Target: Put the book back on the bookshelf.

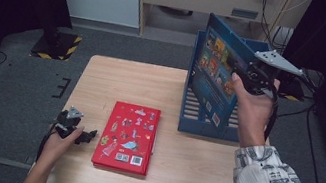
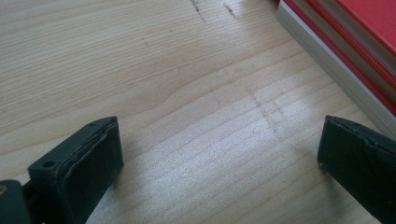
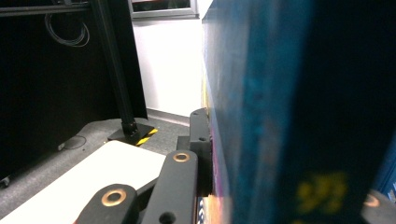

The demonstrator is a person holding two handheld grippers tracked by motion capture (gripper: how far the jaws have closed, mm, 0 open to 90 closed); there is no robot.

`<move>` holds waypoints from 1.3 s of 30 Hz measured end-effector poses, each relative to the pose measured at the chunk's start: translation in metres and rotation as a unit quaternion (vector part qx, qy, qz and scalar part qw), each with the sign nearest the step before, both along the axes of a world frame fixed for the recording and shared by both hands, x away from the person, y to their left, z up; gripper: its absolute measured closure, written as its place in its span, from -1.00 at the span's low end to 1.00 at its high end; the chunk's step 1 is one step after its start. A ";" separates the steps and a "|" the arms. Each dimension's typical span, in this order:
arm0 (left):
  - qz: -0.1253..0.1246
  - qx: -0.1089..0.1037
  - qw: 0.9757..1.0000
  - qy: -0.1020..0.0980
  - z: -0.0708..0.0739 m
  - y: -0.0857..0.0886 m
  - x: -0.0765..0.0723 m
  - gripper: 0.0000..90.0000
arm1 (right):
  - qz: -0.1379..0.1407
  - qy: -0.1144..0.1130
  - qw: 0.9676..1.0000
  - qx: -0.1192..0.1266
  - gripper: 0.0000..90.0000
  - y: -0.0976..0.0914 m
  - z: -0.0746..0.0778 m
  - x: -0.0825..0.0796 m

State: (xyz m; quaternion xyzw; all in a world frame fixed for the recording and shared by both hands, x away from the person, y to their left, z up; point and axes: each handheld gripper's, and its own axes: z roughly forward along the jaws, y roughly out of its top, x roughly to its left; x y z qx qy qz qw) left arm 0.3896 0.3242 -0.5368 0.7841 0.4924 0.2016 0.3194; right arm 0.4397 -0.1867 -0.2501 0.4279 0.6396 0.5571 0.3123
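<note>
1. at the far right of the wooden table (image 1: 103, 76), the right gripper (image 1: 249, 79) holds a blue book (image 1: 215, 73) upright, its jaws clamped on the book's right edge; in the right gripper view the blue cover (image 3: 261, 116) sits pressed between the jaws.
2. the blue book stands over the blue slatted rack (image 1: 197, 115). its lower edge seems to be at or just inside the rack, but whether it rests on the rack's floor cannot be told.
3. judged from this, the first book is almost filed: it looks lifted, turned on edge and brought to the rack, with the setting down and letting go left to do.
4. a stack of red books (image 1: 128, 137) lies flat near the middle of the table, well apart from the rack and untouched, so that part of the work seems yet to begin.
5. the left gripper (image 1: 80, 134) rests low at the table's near left, just beside the red stack; its jaws stand wide with only bare wood between them, and the red stack's edge (image 2: 336, 51) shows off to the side.
</note>
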 end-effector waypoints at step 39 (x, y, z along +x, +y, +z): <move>-0.011 0.001 1.000 0.000 0.000 -0.002 0.001 -1.00 | -0.087 -0.004 0.996 -0.007 0.83 0.039 -0.032 0.064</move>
